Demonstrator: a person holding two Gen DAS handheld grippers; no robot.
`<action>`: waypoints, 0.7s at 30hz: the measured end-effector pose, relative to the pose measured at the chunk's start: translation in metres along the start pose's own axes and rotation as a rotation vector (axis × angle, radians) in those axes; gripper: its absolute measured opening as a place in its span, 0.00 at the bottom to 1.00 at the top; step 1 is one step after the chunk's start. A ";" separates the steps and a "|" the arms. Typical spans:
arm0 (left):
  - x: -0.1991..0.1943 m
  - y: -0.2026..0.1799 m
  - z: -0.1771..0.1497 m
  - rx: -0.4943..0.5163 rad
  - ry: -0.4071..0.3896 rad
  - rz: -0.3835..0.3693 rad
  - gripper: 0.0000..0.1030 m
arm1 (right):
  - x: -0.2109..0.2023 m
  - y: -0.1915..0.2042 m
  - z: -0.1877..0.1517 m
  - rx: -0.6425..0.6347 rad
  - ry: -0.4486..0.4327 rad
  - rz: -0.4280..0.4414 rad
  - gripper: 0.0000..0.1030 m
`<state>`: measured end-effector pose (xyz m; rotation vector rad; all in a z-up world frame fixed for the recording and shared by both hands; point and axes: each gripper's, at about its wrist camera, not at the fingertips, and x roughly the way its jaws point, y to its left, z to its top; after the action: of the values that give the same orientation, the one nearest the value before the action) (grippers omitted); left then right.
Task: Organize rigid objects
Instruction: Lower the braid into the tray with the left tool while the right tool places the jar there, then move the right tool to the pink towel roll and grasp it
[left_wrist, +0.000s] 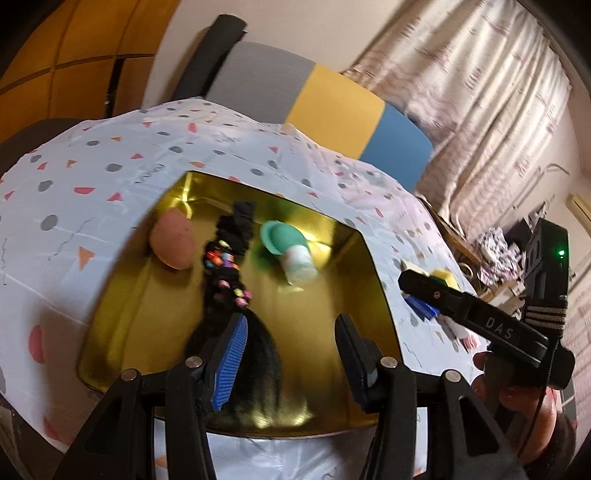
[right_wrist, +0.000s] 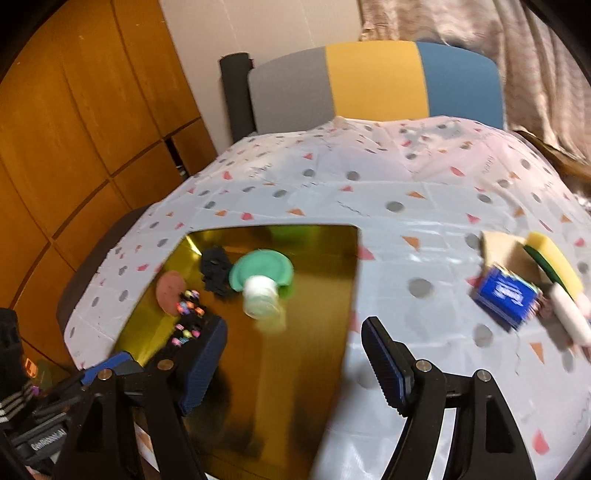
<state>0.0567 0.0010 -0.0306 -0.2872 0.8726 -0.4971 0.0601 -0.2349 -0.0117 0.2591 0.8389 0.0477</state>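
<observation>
Currently, left to right: gold tray (right_wrist: 325, 295) on the patterned cloth of the table (right_wrist: 406, 206), serving as the collecting place. It holds a brown oval sponge-like item (left_wrist: 173, 242) against its left wall, a black hairpiece with coloured beads (left_wrist: 227, 266) down its middle, and a teal-capped white bottle (left_wrist: 291, 254) on its side. Left hand-held gripper (left_wrist: 286, 354): jaws part-open over the hairpiece's near end, pads not seen pressing on it; whether they touch it is unclear. Right hand-held gripper (right_wrist: 295, 358): jaws wide, empty, above the tray's right edge. Unsorted group well right of the tray: blue box (right_wrist: 506, 295), yellow-green sponge (right_wrist: 550, 262), white cylinder (right_wrist: 569, 317), touching one another, presumably next. Blur softens labels; the box's print is unreadable and the tray's near edge is hidden.
</observation>
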 end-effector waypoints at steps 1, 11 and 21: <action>0.001 -0.004 -0.002 0.009 0.006 -0.004 0.48 | -0.002 -0.006 -0.003 0.010 0.004 -0.006 0.74; 0.011 -0.044 -0.026 0.113 0.063 -0.050 0.48 | -0.025 -0.076 -0.046 0.114 0.020 -0.099 0.76; 0.022 -0.091 -0.047 0.239 0.128 -0.095 0.48 | -0.050 -0.176 -0.106 0.299 0.060 -0.230 0.76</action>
<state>0.0043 -0.0896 -0.0341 -0.0786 0.9169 -0.7080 -0.0624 -0.3900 -0.0868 0.4421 0.9308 -0.2880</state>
